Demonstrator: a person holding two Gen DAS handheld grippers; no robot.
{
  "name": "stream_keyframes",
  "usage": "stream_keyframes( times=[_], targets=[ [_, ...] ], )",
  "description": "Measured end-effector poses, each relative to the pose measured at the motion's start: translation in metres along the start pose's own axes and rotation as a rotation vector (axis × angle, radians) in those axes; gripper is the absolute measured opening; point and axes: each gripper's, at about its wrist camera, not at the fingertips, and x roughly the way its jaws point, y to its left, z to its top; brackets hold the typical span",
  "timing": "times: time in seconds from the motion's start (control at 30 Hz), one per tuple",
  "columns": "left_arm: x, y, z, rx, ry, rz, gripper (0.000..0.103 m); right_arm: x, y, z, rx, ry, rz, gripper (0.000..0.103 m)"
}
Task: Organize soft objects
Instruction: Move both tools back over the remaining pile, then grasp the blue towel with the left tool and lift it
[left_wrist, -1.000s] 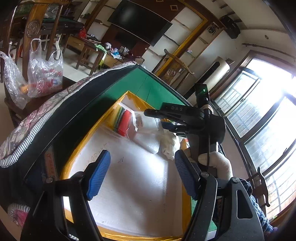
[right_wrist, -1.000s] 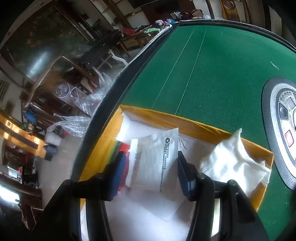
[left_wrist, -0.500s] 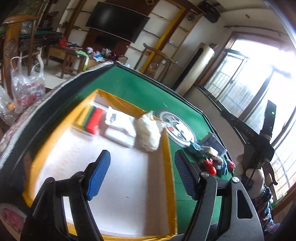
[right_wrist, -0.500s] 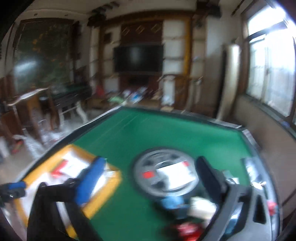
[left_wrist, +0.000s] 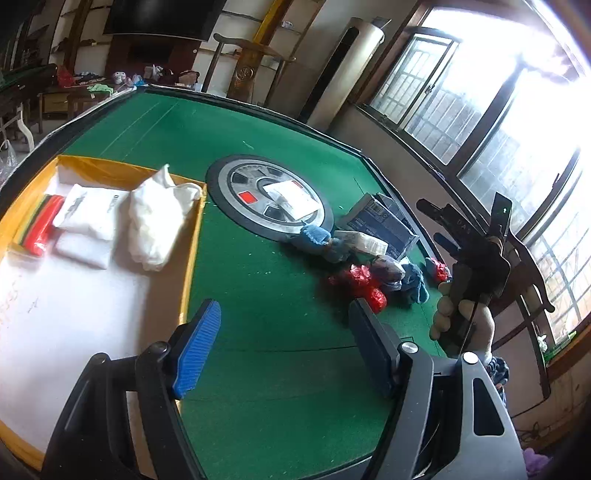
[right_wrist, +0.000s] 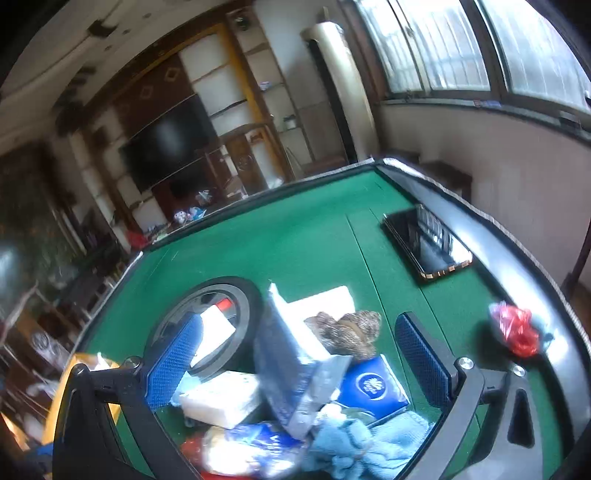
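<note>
windows bright (barred) | television dark | shelving wood

- "DAS" — pale letters on the black body of the right gripper, seen from the left wrist.
- Print on the white packet and blue pack — too small to read.
</note>
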Motion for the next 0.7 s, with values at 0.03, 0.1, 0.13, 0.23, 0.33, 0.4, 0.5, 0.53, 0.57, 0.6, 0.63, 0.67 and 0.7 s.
stream_keyframes(
  times=[0.03, 0.1, 0.13, 0.23, 0.33, 0.4, 0.5, 0.53, 0.57, 0.6, 0.63, 0.67, 0.7],
  targets=[
    [0.008, -0.004, 0.005, -0.011, 0.004, -0.003, 0.071, 0.001, -0.007, 0.000, 0.029, 0.007, 0.008, 0.102],
    [0.030, -0.009, 0.015, -0.051, 0.020, 0.003, 0.071, -0.001, -0.019, -0.001, 0.071, 0.013, 0.016, 0.102],
    [0.043, -0.012, 0.020, -0.070, 0.032, 0.010, 0.071, -0.003, -0.021, -0.002, 0.086, 0.017, 0.019, 0.102],
    [0.084, -0.021, 0.037, -0.107, 0.056, 0.052, 0.071, -0.007, -0.027, -0.002, 0.114, 0.020, 0.032, 0.102],
    [0.119, -0.030, 0.051, -0.125, 0.088, 0.079, 0.071, -0.006, -0.027, -0.001, 0.107, 0.012, 0.036, 0.102],
    [0.136, -0.033, 0.057, -0.140, 0.102, 0.083, 0.071, -0.005, -0.027, -0.001, 0.099, 0.011, 0.038, 0.102],
    [0.159, -0.038, 0.061, -0.141, 0.120, 0.125, 0.071, -0.003, -0.028, 0.000, 0.099, 0.014, 0.046, 0.102],
    [0.166, -0.040, 0.061, -0.141, 0.134, 0.124, 0.071, -0.003, -0.028, 0.000, 0.100, 0.013, 0.044, 0.102],
    [0.171, -0.041, 0.059, -0.143, 0.147, 0.129, 0.071, -0.002, -0.029, 0.000, 0.102, 0.013, 0.045, 0.102],
    [0.177, -0.043, 0.058, -0.146, 0.159, 0.128, 0.070, -0.001, -0.029, 0.000, 0.105, 0.015, 0.047, 0.102],
    [0.183, -0.045, 0.057, -0.143, 0.174, 0.118, 0.070, 0.000, -0.030, 0.000, 0.107, 0.017, 0.048, 0.102],
    [0.187, -0.050, 0.056, -0.127, 0.184, 0.114, 0.069, 0.000, -0.031, 0.001, 0.110, 0.018, 0.048, 0.102],
    [0.188, -0.054, 0.056, -0.099, 0.174, 0.121, 0.054, 0.001, -0.031, 0.001, 0.109, 0.017, 0.047, 0.102]
  ],
)
